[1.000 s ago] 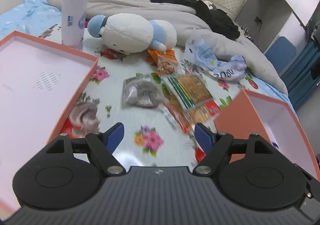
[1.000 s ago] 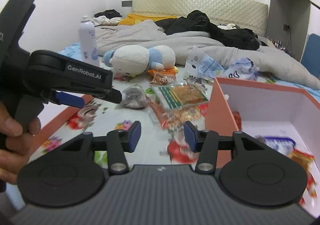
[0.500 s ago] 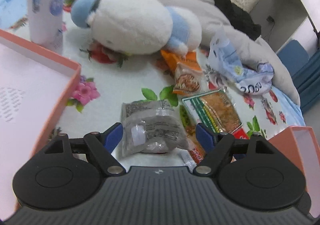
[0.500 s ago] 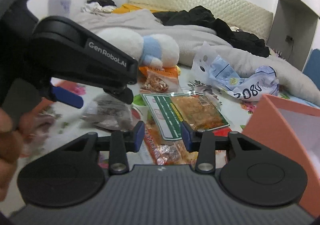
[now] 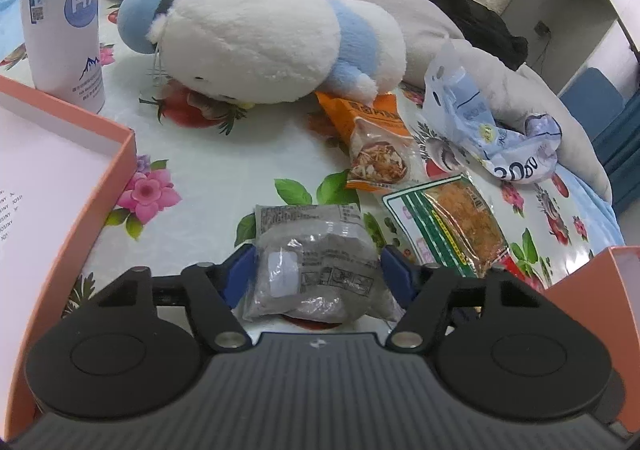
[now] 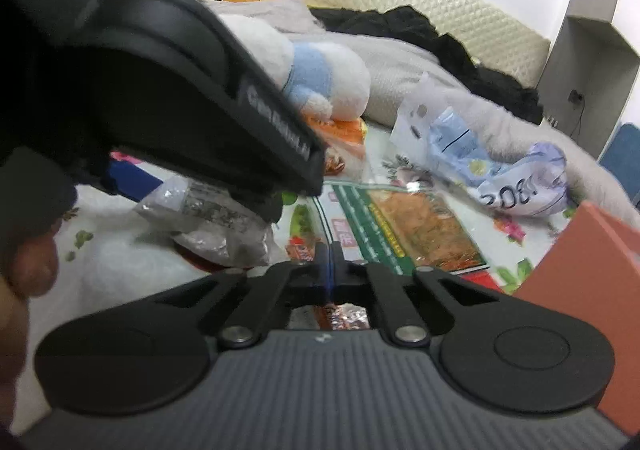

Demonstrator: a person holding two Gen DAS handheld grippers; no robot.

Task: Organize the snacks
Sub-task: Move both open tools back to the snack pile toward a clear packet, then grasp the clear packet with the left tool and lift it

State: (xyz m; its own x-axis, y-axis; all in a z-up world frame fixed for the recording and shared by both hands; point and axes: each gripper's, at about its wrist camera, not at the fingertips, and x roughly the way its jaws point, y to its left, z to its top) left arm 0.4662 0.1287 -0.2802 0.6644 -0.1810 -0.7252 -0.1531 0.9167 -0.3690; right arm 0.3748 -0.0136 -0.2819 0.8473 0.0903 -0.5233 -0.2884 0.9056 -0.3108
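Left wrist view: the left tool (image 5: pixel 316 274) is closing around a grey snack packet (image 5: pixel 316 262) lying on the flowered bed sheet (image 5: pixel 208 170), its blue pads just beside the packet's edges. The right tool (image 6: pixel 330 270) is pressed together on a thin film edge by the green packet (image 6: pixel 404 230). The slippery grey bag could squirt out, and so shallow a pinch could slip off.

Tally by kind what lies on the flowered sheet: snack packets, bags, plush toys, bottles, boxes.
Snack packets: 4 (grey, orange, green, red, partly hidden)
Crumpled bag: 1
Plush toy: 1
Bottle: 1
Boxes: 2
Total: 9
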